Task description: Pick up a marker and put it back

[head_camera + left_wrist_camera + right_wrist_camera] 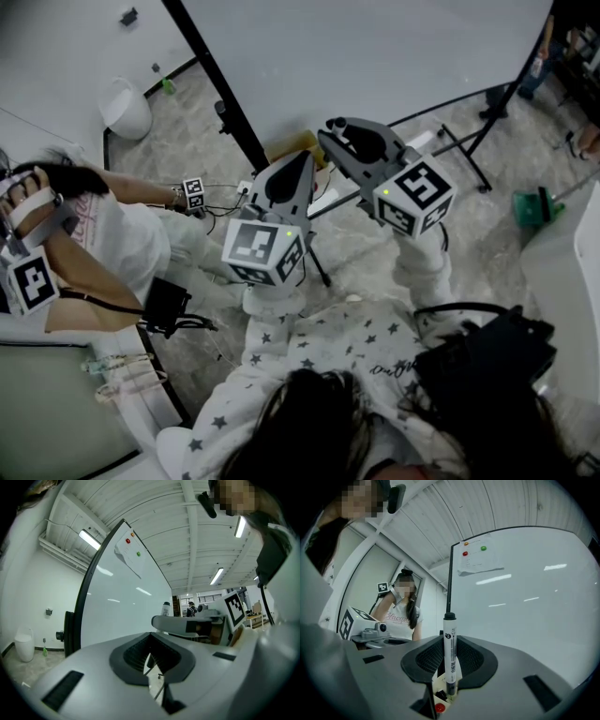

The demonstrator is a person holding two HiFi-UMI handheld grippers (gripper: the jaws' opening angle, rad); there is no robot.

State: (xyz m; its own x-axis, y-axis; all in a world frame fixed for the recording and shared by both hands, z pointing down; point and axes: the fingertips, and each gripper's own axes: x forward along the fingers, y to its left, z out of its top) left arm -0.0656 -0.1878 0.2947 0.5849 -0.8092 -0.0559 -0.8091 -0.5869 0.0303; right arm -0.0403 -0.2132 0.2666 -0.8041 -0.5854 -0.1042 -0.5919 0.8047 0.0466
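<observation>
A white whiteboard marker (pixel 450 653) with a black cap stands upright between the pads of my right gripper (pixel 449 667), which is shut on its barrel. In the head view the right gripper (pixel 336 127) is raised toward the whiteboard (pixel 375 56), and the marker itself is hard to make out there. My left gripper (pixel 302 157) is held just left of it, also pointing at the board. In the left gripper view the left gripper (pixel 151 660) has its jaws together with nothing between them. The whiteboard (pixel 525 602) fills the space in front of both grippers.
A second person (pixel 94 234) with marker-cube grippers stands at the left. A sheet held by coloured magnets (pixel 480 559) hangs at the board's top corner. The board's stand legs (pixel 459 141), a white bin (pixel 127 108) and a green object (pixel 534 206) are on the floor.
</observation>
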